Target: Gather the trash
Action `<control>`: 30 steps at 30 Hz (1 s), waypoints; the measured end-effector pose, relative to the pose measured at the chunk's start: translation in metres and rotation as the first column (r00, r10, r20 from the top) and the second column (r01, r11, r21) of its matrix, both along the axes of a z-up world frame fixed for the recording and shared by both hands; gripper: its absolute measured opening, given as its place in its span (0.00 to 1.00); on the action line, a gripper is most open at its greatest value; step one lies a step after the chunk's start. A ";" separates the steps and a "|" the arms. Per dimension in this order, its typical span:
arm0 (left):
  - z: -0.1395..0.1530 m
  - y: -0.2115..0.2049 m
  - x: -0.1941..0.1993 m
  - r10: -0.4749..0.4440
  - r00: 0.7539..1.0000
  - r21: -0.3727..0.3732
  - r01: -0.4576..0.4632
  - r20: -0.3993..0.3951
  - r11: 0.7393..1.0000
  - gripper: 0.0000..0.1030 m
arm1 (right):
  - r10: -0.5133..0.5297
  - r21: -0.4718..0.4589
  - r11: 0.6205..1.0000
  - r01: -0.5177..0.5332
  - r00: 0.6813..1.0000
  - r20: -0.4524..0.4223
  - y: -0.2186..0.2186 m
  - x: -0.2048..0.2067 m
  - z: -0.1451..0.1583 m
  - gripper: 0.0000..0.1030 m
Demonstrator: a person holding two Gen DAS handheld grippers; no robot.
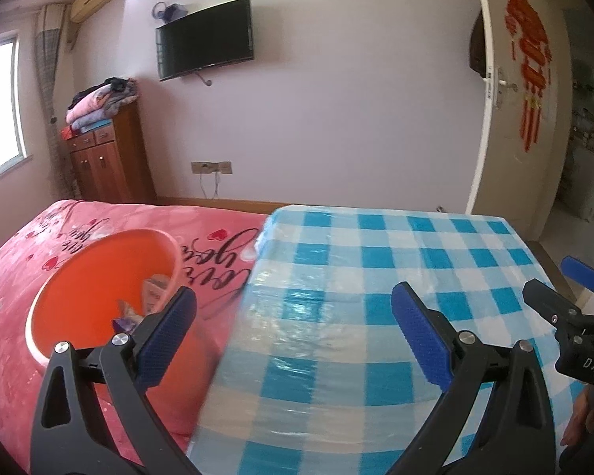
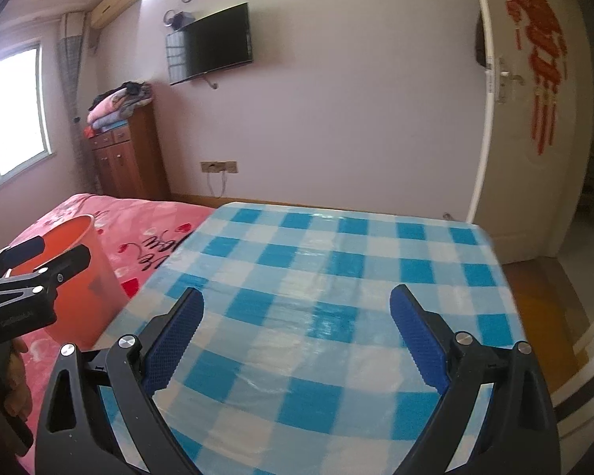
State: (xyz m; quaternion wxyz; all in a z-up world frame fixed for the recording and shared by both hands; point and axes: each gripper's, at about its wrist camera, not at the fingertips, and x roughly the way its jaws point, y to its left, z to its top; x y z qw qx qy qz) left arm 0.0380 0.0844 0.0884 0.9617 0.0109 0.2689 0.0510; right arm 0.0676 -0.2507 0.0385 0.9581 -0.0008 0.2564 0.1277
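Pink fleece bed cover (image 1: 27,261) with red hearts and black script, lying left of the worktop. Blue-and-white checked worktop (image 1: 376,277) under clear plastic film, bare of any visible litter in both views. Round orange plastic bin (image 1: 83,289) standing on the bed cover, just beside the worktop's left edge. Left gripper (image 1: 293,336) hanging over that left edge, jaws spread wide, nothing between them. Right gripper (image 2: 297,340) over the worktop's middle, jaws likewise spread and empty. Crumpled wrappers and paper scraps (image 1: 146,301) lying inside the bin, left of the worktop: the collected trash.

Judging from this, collecting step seemingly finished or nearly so, with no piece left on the worktop to pick up. Next move probably a check for stray bits beyond the worktop's edges, otherwise withdrawal of both grippers.
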 end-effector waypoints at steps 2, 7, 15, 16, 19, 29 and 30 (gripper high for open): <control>0.000 -0.011 -0.001 -0.022 1.000 0.001 0.022 -0.001 1.000 0.96 | -0.015 -0.003 1.000 0.015 1.000 0.004 -0.008 -0.004 -0.001 0.91; -0.002 -0.032 -0.006 -0.068 0.998 -0.001 0.068 0.000 0.998 0.96 | -0.063 -0.003 0.998 0.063 0.998 0.010 -0.030 -0.016 -0.003 0.91; -0.007 -0.059 -0.015 -0.117 0.993 0.003 0.117 -0.003 0.993 0.96 | -0.134 -0.022 0.991 0.135 0.991 0.023 -0.056 -0.037 -0.006 0.91; -0.007 -0.061 -0.016 -0.122 0.993 0.004 0.122 -0.004 0.993 0.96 | -0.140 -0.025 0.990 0.141 0.990 0.026 -0.059 -0.039 -0.007 0.91; -0.008 -0.068 -0.021 -0.136 0.991 0.008 0.136 -0.002 0.991 0.96 | -0.159 -0.034 0.987 0.160 0.987 0.034 -0.066 -0.046 -0.008 0.91; -0.011 -0.081 -0.033 -0.165 0.986 -0.012 0.164 -0.018 0.986 0.96 | -0.208 -0.039 0.977 0.210 0.977 0.051 -0.081 -0.071 -0.012 0.91; -0.011 -0.081 -0.034 -0.167 0.986 -0.016 0.167 -0.017 0.986 0.96 | -0.212 -0.041 0.976 0.214 0.976 0.053 -0.082 -0.074 -0.012 0.91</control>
